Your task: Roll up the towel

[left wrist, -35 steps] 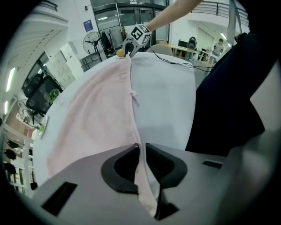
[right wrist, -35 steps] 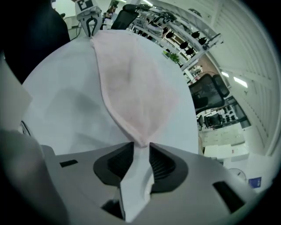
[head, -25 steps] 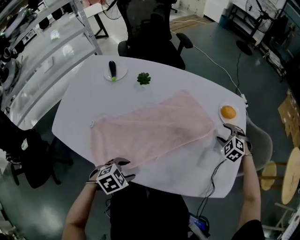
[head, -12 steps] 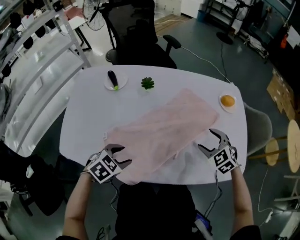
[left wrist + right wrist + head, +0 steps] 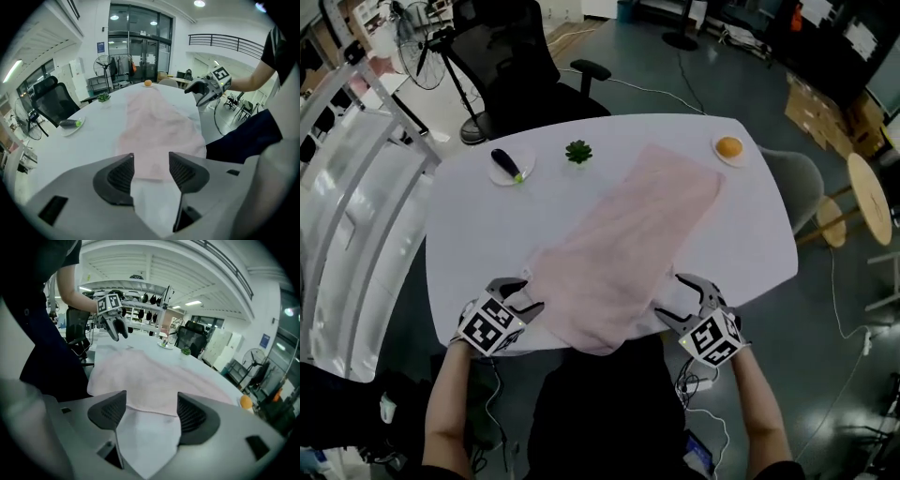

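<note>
The right gripper [image 5: 151, 404], its jaws just opened wide with nothing between them, hangs over the white table [image 5: 149, 439] at the pink towel's [image 5: 154, 378] edge. The left gripper [image 5: 118, 333] is poised across the cloth.

No words or numbers can be read anywhere. The cube [image 5: 490, 326] on the left gripper [image 5: 525, 296] and the one on the right gripper [image 5: 670, 298] carry only black-and-white square patterns. A blue wall sign [image 5: 101, 46] and a second blue sign [image 5: 266, 340] are too small to read.
</note>
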Demonstrator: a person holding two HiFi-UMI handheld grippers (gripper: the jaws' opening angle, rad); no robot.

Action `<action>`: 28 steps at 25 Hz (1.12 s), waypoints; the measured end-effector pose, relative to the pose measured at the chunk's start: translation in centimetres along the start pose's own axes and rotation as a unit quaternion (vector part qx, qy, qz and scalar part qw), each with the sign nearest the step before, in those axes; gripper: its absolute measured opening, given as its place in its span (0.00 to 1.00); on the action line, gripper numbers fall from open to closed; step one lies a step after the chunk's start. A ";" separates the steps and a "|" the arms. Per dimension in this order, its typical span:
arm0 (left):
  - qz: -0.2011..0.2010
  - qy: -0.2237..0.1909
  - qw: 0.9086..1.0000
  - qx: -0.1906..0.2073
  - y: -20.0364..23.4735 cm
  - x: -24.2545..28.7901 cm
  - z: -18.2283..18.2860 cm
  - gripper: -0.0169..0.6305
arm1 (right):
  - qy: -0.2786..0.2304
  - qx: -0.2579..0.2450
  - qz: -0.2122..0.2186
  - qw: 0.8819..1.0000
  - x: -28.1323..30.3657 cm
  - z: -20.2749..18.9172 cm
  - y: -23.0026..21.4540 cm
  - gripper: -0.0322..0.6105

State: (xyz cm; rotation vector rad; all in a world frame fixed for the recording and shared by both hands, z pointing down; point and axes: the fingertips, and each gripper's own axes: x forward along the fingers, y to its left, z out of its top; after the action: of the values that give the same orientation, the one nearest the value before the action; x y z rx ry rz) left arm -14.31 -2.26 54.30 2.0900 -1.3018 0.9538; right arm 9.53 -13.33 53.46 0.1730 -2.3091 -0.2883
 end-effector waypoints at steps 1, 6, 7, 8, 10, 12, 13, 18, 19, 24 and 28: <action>0.000 0.007 1.000 0.003 0.3 -0.3 -0.7 0.43 | 0.001 0.004 -0.002 1.000 -0.2 0.1 1.5 0.60; 0.019 0.039 0.999 0.012 1.2 -1.5 -3.8 0.43 | 0.008 0.019 0.021 1.000 -0.6 -1.2 8.8 0.60; 0.023 0.040 0.999 0.006 1.2 -1.6 -4.2 0.43 | 0.008 0.023 0.026 0.999 -0.6 -1.6 10.1 0.60; 0.029 0.040 0.999 0.001 1.1 -1.7 -4.6 0.43 | 0.007 0.028 0.030 0.999 -0.5 -2.0 11.1 0.60; 0.042 0.044 0.998 -0.002 0.8 -1.7 -5.5 0.43 | 0.005 0.040 0.036 0.999 -0.6 -2.7 13.0 0.59; 0.055 0.054 0.997 0.008 0.7 -1.8 -6.4 0.43 | 0.004 0.052 0.042 0.998 -0.8 -3.4 14.7 0.58; 0.062 0.055 0.996 0.014 0.8 -1.9 -6.7 0.43 | 0.005 0.057 0.044 0.997 -0.8 -3.6 15.5 0.58; 0.085 0.047 0.995 0.015 2.2 -2.1 -7.4 0.42 | 0.018 0.080 0.064 0.995 0.3 -4.2 19.8 0.57; 0.089 0.046 0.995 0.019 2.7 -2.0 -7.5 0.42 | 0.023 0.085 0.065 0.994 0.6 -4.2 20.5 0.57; 0.109 0.043 0.991 0.058 6.6 -0.4 -7.2 0.31 | 0.060 0.139 0.031 0.988 2.7 -4.9 21.8 0.57; 0.038 0.040 0.996 0.070 7.9 1.7 -6.6 0.46 | 0.064 0.245 0.004 0.968 4.9 -4.6 21.8 0.57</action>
State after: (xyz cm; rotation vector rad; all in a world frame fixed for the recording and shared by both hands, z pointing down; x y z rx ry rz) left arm -22.97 -1.83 60.20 2.0956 -1.3149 1.1810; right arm 8.76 5.93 65.59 0.4150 -2.2120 0.2967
